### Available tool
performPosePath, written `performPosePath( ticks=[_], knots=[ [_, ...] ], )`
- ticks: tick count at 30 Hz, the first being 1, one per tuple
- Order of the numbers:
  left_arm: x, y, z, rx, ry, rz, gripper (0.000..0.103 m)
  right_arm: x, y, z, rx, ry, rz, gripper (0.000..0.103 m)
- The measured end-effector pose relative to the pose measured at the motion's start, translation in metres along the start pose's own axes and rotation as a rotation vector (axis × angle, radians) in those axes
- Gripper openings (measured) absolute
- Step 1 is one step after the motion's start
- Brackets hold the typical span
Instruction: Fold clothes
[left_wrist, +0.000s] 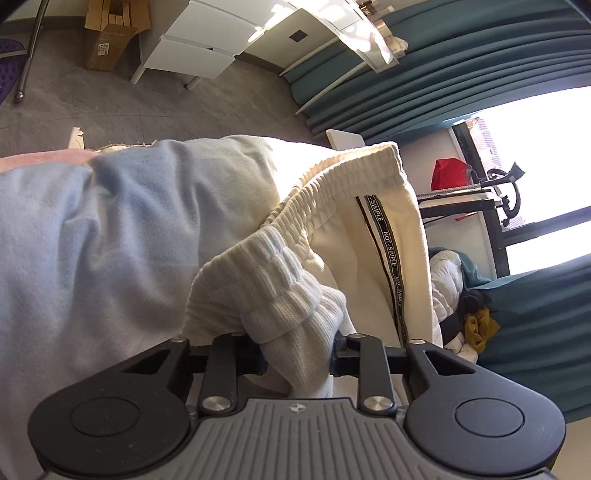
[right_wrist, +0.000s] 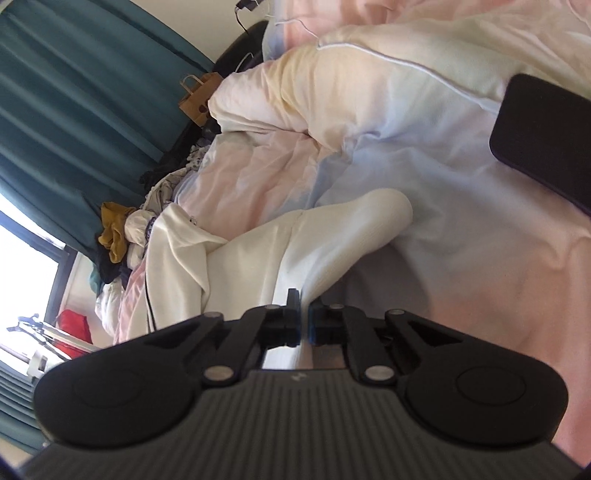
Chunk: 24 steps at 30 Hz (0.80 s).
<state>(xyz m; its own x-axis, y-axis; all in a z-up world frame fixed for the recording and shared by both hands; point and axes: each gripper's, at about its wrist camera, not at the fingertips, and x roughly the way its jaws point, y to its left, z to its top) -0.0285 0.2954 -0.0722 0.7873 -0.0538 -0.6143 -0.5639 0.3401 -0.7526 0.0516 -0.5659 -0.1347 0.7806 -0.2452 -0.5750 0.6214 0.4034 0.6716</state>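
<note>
Cream sweatpants (left_wrist: 373, 236) with a black "NOT SIMPLE" side stripe lie on the bed, their elastic waistband at the far end. My left gripper (left_wrist: 297, 354) is shut on the ribbed cuffs (left_wrist: 280, 295) of the sweatpants, bunched between its fingers. In the right wrist view the same sweatpants (right_wrist: 280, 251) stretch across the pastel bedding, one leg end curled up on the right. My right gripper (right_wrist: 304, 321) has its fingers nearly together on a thin edge of the cream fabric; the grip itself is hard to see.
A pastel pink, blue and yellow duvet (right_wrist: 406, 110) covers the bed. A black flat object (right_wrist: 543, 140) lies on it at the right. A clothes pile (right_wrist: 118, 236) sits by the teal curtains (right_wrist: 74, 92). A white drawer unit (left_wrist: 199, 40) and a cardboard box (left_wrist: 107, 37) stand on the floor.
</note>
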Motion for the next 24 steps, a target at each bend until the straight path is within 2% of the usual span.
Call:
performPosePath(
  ticks=[6, 9, 11, 14, 17, 19, 20, 22, 24],
  knots=[
    [-0.047, -0.006, -0.004, 0.034, 0.014, -0.049, 0.016, -0.042, 0.009, 0.004, -0.019, -0.114, 0.013, 0.006],
    [-0.070, 0.003, -0.009, 0.021, 0.054, -0.047, 0.016, -0.064, 0.006, 0.004, -0.010, -0.149, -0.030, 0.006],
    [-0.080, 0.012, -0.013, 0.013, 0.090, -0.036, 0.016, -0.071, -0.002, 0.005, 0.002, -0.139, -0.085, 0.006],
    [-0.083, 0.024, -0.018, 0.032, 0.146, -0.016, 0.019, -0.065, -0.016, 0.006, 0.019, -0.075, -0.170, 0.006],
    [-0.088, 0.031, -0.021, 0.054, 0.156, 0.006, 0.027, -0.061, -0.024, 0.004, 0.044, -0.040, -0.215, 0.009],
    [-0.098, 0.034, -0.021, 0.073, 0.136, 0.009, 0.042, -0.068, -0.020, 0.003, 0.025, -0.066, -0.214, 0.010],
    [-0.104, 0.035, -0.019, 0.080, 0.128, 0.002, 0.054, -0.073, -0.017, 0.003, 0.011, -0.083, -0.212, 0.010],
    [-0.117, 0.034, -0.014, 0.109, 0.100, -0.014, 0.064, -0.082, -0.012, 0.002, -0.017, -0.117, -0.208, 0.012],
    [-0.121, 0.025, -0.005, 0.144, 0.077, -0.021, 0.076, -0.093, -0.001, 0.001, -0.073, -0.172, -0.211, 0.021]
  ],
)
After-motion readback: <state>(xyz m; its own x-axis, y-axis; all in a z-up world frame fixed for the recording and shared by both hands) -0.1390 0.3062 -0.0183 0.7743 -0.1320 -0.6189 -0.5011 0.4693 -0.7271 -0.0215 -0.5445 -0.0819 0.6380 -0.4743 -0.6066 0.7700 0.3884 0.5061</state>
